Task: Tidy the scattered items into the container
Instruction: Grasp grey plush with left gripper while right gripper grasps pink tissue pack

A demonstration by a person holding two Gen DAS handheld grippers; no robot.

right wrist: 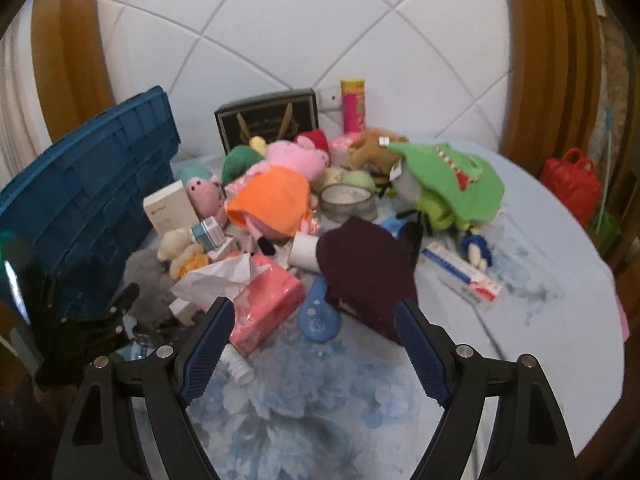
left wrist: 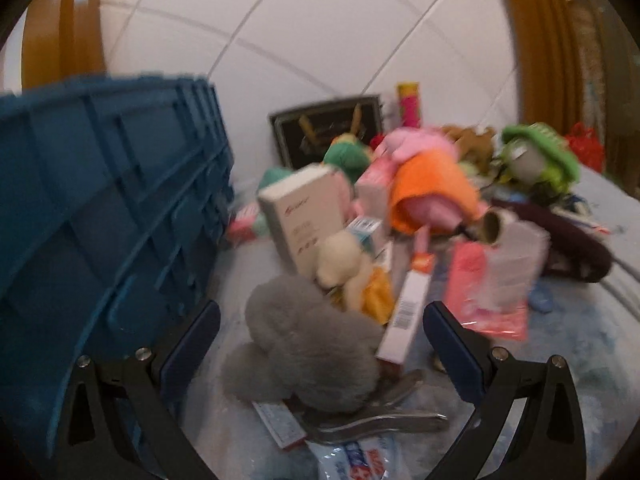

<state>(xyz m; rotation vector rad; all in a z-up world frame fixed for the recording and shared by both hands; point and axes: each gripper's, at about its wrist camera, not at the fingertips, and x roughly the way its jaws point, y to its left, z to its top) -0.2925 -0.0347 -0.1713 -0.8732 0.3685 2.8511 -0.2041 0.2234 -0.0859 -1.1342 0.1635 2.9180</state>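
Observation:
A blue plastic crate (left wrist: 100,216) stands at the left; it also shows in the right wrist view (right wrist: 88,196). A pile of items lies beside it. My left gripper (left wrist: 320,320) is open, with a grey plush toy (left wrist: 308,348) between its fingers and metal tongs (left wrist: 380,420) below. My right gripper (right wrist: 316,320) is open and empty, just short of a pink tissue pack (right wrist: 264,304), a dark maroon cloth (right wrist: 364,272) and a blue plastic piece (right wrist: 320,312). The left gripper (right wrist: 120,312) shows dimly at the left of the right wrist view.
The pile holds a pink pig plush in an orange dress (right wrist: 276,196), a green frog plush (right wrist: 452,176), white boxes (left wrist: 304,216), a toothpaste box (right wrist: 464,276), a glass bowl (right wrist: 348,200) and a pink tube (right wrist: 353,104). A dark plaque (right wrist: 268,120) leans on the tiled wall. A red bag (right wrist: 572,184) sits far right.

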